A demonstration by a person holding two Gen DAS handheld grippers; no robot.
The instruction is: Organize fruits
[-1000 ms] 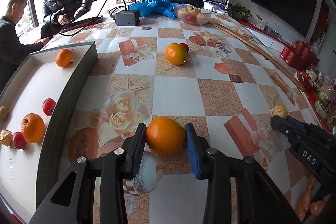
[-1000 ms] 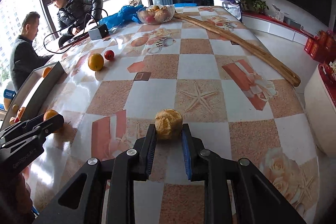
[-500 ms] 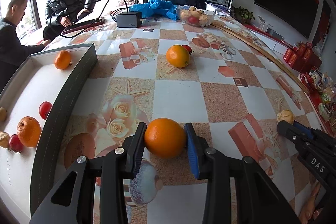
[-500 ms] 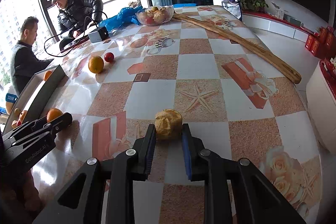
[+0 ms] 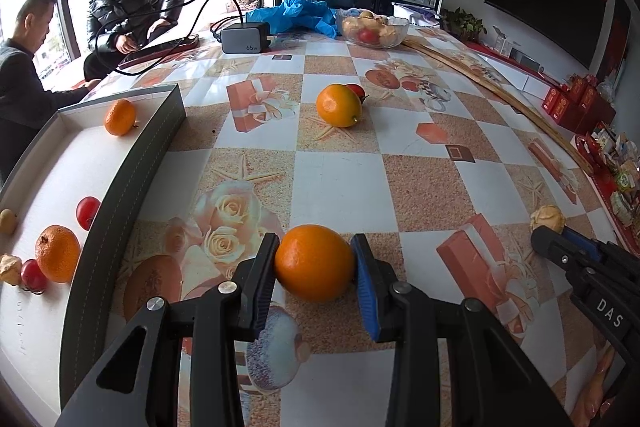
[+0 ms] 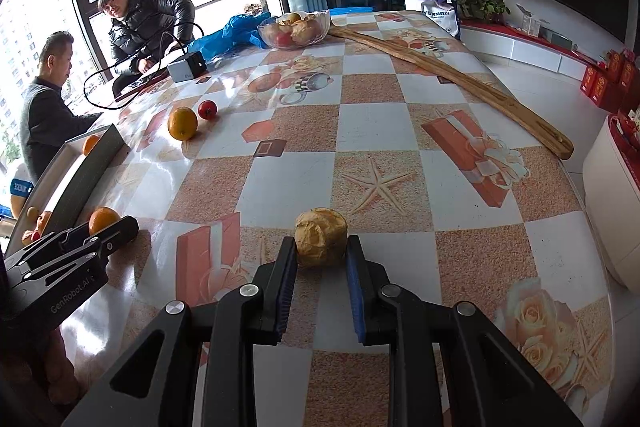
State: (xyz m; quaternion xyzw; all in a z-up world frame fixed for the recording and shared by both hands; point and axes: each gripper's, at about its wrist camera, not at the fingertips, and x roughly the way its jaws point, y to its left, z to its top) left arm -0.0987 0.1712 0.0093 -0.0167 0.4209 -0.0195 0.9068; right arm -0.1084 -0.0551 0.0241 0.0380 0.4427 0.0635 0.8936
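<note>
Leftmost, the grey-walled tray [image 5: 132,171] holds two tangerines, small red fruits and pale nuts. Beside it on the patterned table [image 5: 340,183], the left gripper [image 5: 316,263] is clamped on an orange [image 5: 314,262]. Farther right, the right gripper [image 6: 321,247] is closed on a tan walnut-like fruit [image 6: 321,237], which rests on the table.
</note>
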